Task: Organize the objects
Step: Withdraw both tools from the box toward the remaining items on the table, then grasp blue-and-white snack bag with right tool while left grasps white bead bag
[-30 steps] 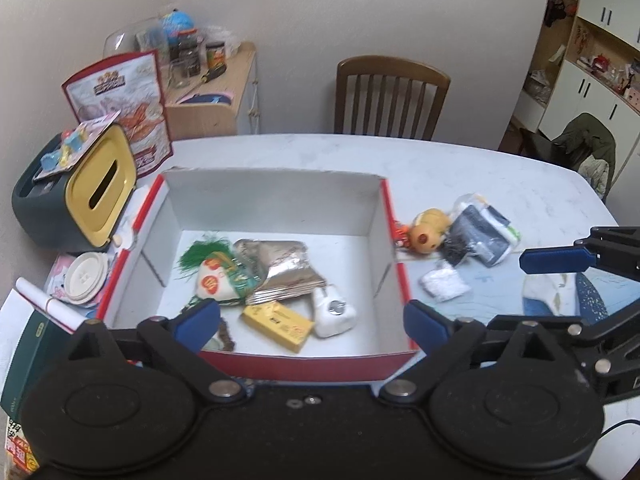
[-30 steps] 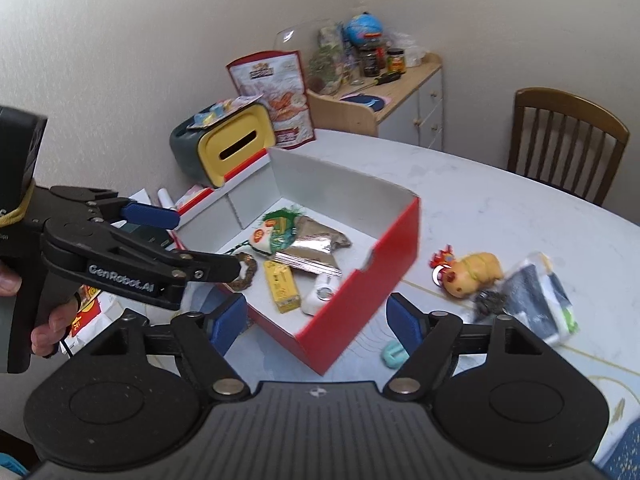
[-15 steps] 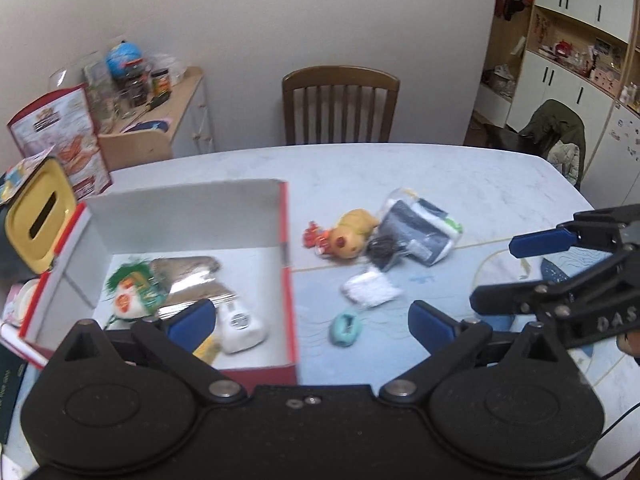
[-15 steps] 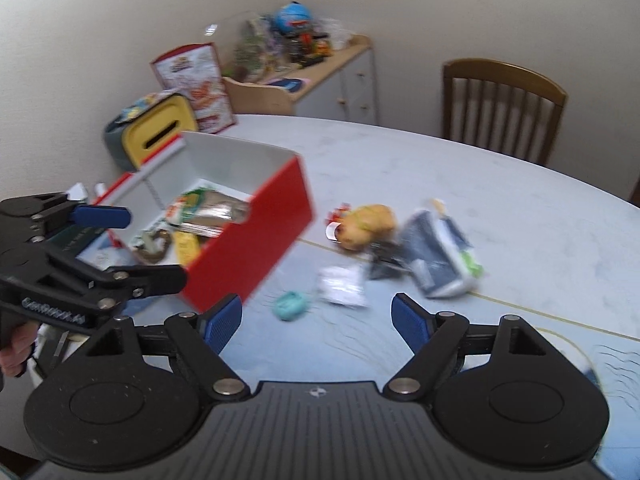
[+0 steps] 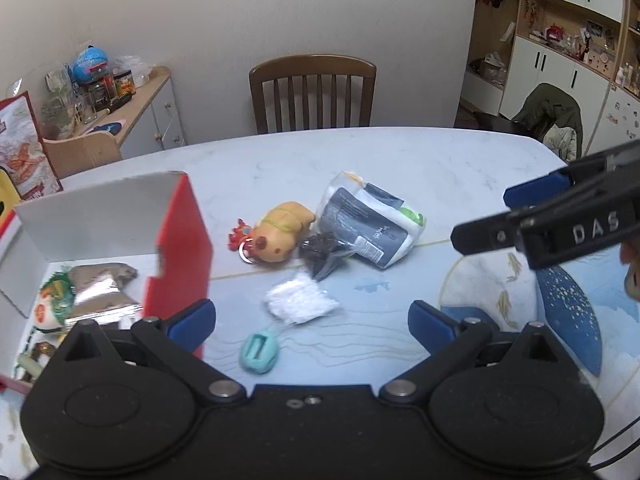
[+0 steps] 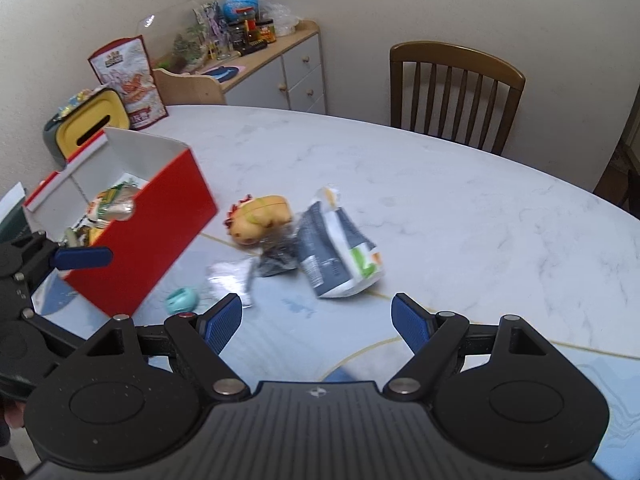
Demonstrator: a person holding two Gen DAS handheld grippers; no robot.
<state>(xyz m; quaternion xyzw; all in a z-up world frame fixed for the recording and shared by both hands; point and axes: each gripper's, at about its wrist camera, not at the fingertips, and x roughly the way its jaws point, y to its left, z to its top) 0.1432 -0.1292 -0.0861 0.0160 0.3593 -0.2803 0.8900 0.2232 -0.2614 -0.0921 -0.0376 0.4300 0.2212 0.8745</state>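
At far left we see the red box (image 5: 182, 236) on the table (image 5: 440, 168), already holding a silver pouch (image 5: 100, 292) and other packets. Just right of its red wall lie the teal case (image 5: 259, 350), white packet (image 5: 298, 300), yellow plush toy (image 5: 282, 232), black bundle (image 5: 322, 250) and grey bag (image 5: 368, 220), clustered and touching. Beyond them the marble top is bare to its far edge. Our left gripper (image 5: 311, 318) hangs released above the teal case; our right gripper (image 6: 318, 322), lettered "DAS", is also spread, empty.

Black left gripper (image 5: 311, 319), right gripper (image 6: 317, 321) (blue-padded jaws, silver screws).
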